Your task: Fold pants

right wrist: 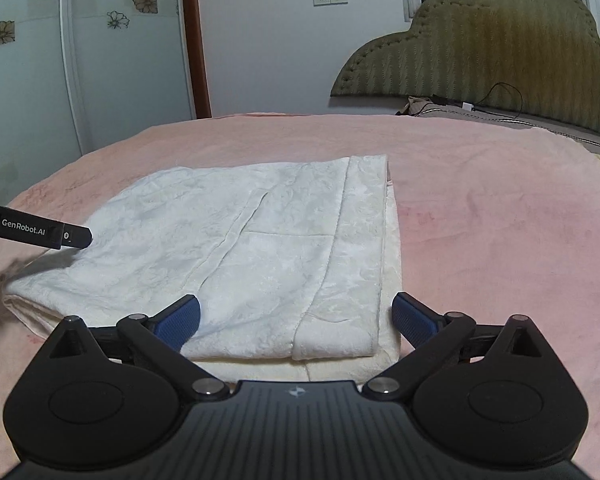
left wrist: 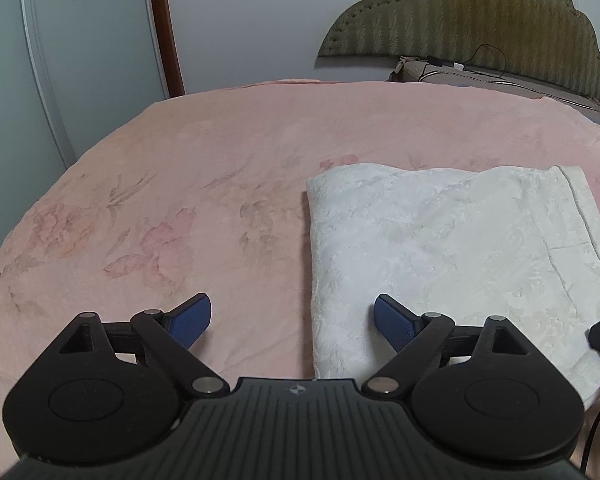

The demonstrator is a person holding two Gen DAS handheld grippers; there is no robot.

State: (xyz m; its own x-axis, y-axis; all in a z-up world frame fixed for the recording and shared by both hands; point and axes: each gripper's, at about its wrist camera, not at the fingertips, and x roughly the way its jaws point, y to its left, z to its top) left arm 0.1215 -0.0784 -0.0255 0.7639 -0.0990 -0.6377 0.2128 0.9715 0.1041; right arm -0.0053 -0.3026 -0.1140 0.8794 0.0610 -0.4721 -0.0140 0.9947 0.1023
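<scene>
White patterned pants [left wrist: 440, 248] lie folded into a flat rectangle on the pink bed cover [left wrist: 180, 184]. In the left wrist view my left gripper [left wrist: 292, 320] stands open over the fold's left edge, one blue pad above the cover, the other above the cloth, nothing pinched. In the right wrist view the same pants [right wrist: 252, 248] lie ahead, and my right gripper [right wrist: 296, 318] is open wide above their near edge, pads clear of the cloth. The left gripper's black finger [right wrist: 40, 234] reaches in from the left over the pants' left corner.
The bed cover [right wrist: 500, 220] spreads wide around the pants. An olive padded headboard [right wrist: 480, 48] stands at the back right with a cable [right wrist: 500, 96] and a pillow below it. A flowered wardrobe door [right wrist: 28, 80] and a brown door frame [right wrist: 194, 40] stand at the left.
</scene>
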